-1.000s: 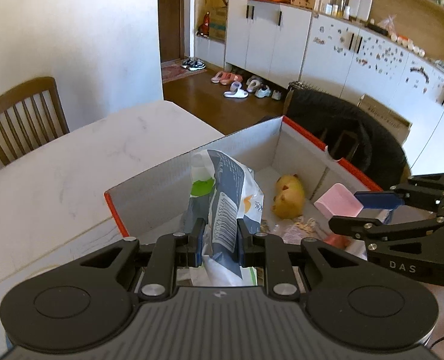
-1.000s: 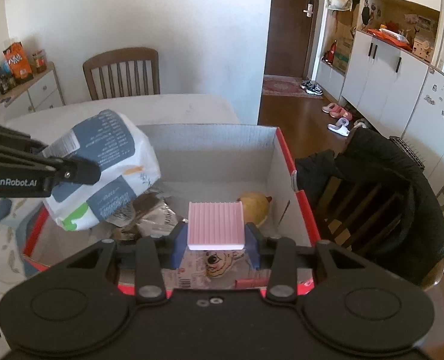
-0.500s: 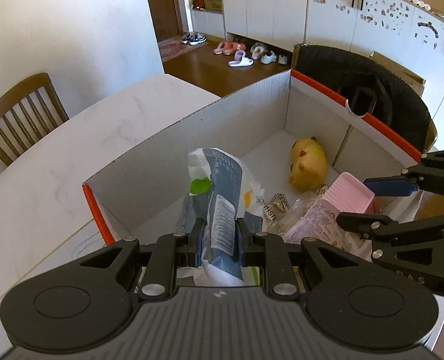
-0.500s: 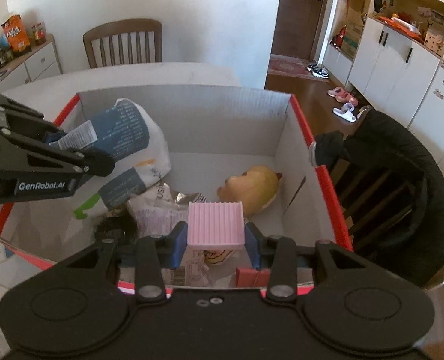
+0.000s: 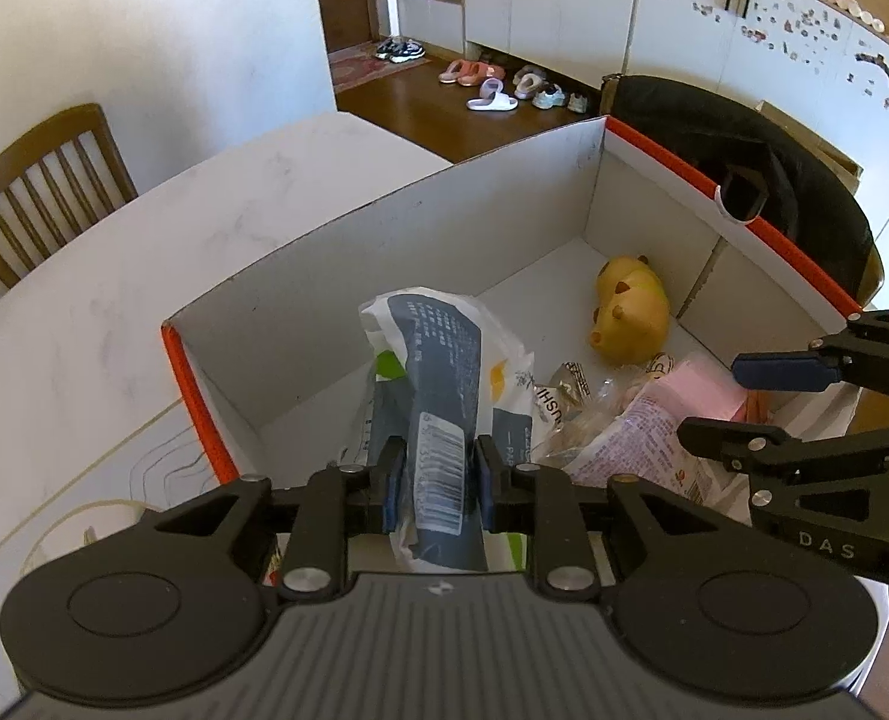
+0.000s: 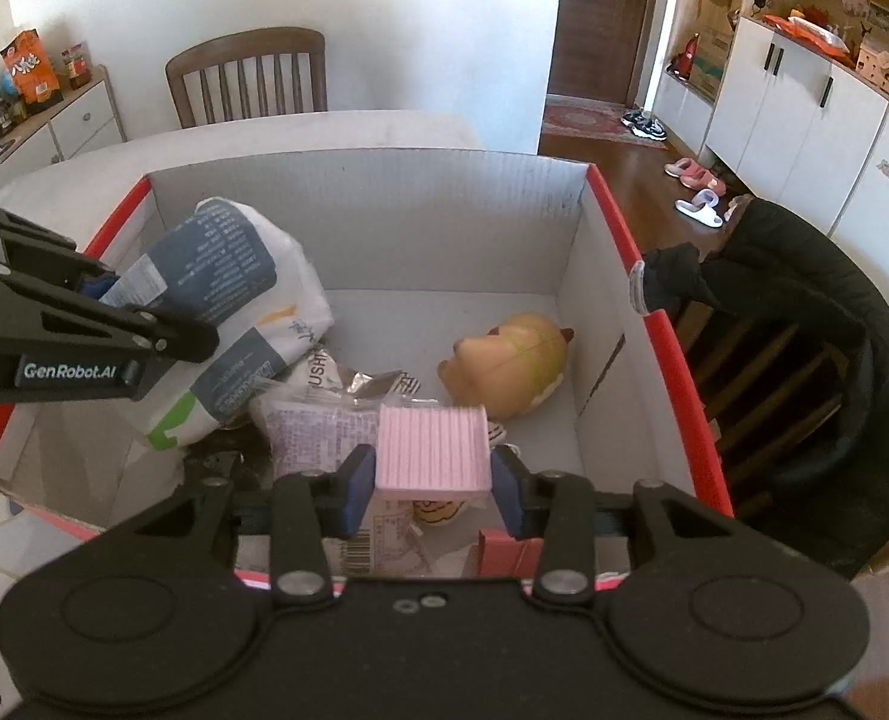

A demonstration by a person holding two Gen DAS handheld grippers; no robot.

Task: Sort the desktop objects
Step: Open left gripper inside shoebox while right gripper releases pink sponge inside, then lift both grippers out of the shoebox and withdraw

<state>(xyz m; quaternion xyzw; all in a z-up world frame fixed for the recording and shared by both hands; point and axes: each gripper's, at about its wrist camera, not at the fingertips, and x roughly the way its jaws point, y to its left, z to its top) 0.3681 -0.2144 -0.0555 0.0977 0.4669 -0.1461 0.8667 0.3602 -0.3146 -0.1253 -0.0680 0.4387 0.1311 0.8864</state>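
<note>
Both grippers have sunk deeper into the red-edged cardboard box (image 6: 612, 216) since a second ago, and both pairs of jaws are now opening. The left gripper (image 5: 438, 483) has the blue-and-white snack bag (image 5: 444, 372) between its pads, seemingly touching. The right gripper (image 6: 432, 483) has the pink ribbed block (image 6: 432, 450) between its pads, a slight gap showing each side. Beyond lie one purple packet (image 6: 318, 435), one silver wrapper (image 6: 378, 384), one yellow hamster toy (image 6: 513, 363). Two wooden chairs (image 6: 249, 75) stand around the white table (image 5: 114, 276).

Print on the snack bag (image 5: 438, 372) too small to read
</note>
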